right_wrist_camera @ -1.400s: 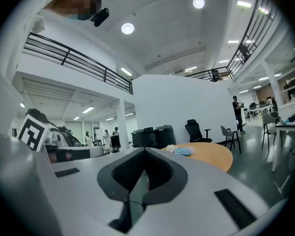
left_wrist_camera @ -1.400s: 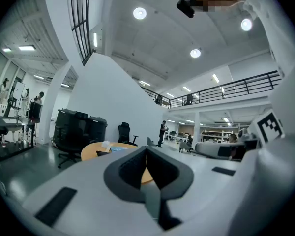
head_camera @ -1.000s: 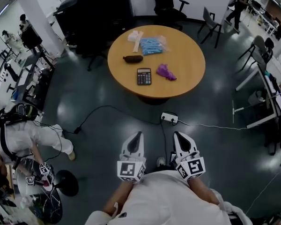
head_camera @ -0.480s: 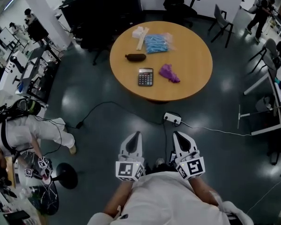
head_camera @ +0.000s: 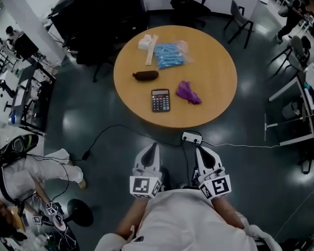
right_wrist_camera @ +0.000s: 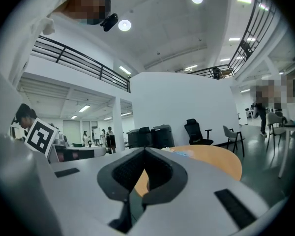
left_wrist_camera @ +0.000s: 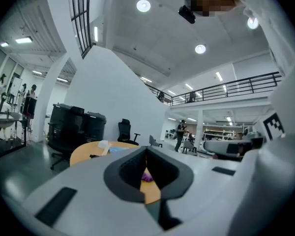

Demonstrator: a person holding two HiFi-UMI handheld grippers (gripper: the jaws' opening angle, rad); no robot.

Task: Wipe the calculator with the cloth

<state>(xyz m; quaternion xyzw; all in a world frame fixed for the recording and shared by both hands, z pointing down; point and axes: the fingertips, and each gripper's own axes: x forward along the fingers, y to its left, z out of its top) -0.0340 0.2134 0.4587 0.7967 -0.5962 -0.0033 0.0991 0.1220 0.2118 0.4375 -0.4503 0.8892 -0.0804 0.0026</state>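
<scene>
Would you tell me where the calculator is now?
In the head view, the calculator lies on the round table toward its near edge, left of the purple cloth.

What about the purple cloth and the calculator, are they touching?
Apart. The head view shows the purple cloth lying right of the calculator, with a strip of bare table plainly between them.

Round wooden table [head_camera: 220, 82] with a handful of stuff on it. The calculator [head_camera: 160, 100] lies flat. Just right of it is a crumpled purple cloth [head_camera: 188, 92], not touching. Right behind the calculator is a dark oblong thing [head_camera: 146, 76]. Farther back are a clear bag of blue stuff [head_camera: 169, 54] and a pale strip [head_camera: 152, 50].
</scene>
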